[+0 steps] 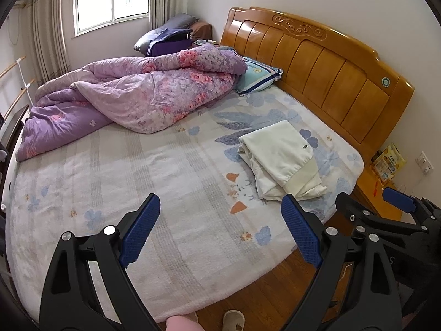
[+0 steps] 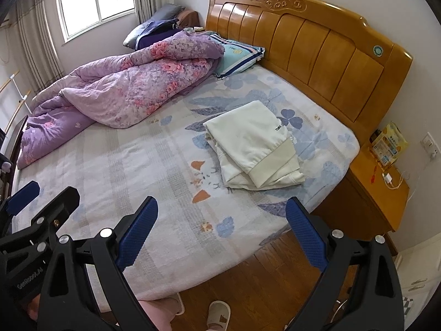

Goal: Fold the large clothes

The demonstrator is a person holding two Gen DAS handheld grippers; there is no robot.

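Left wrist view: left gripper (image 1: pixel 220 231) spread wide, empty, over the bed (image 1: pixel 165 171); folded white garment (image 1: pixel 281 160) lies ahead-right near the headboard (image 1: pixel 317 63). Right wrist view: right gripper (image 2: pixel 223 234) equally wide, garment nearly dead ahead, likely the nearer arm.

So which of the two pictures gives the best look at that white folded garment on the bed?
The right wrist view: the white garment lies nearer the middle, fully visible. The left wrist view shows it further right, its near corner hidden behind a blue pad.
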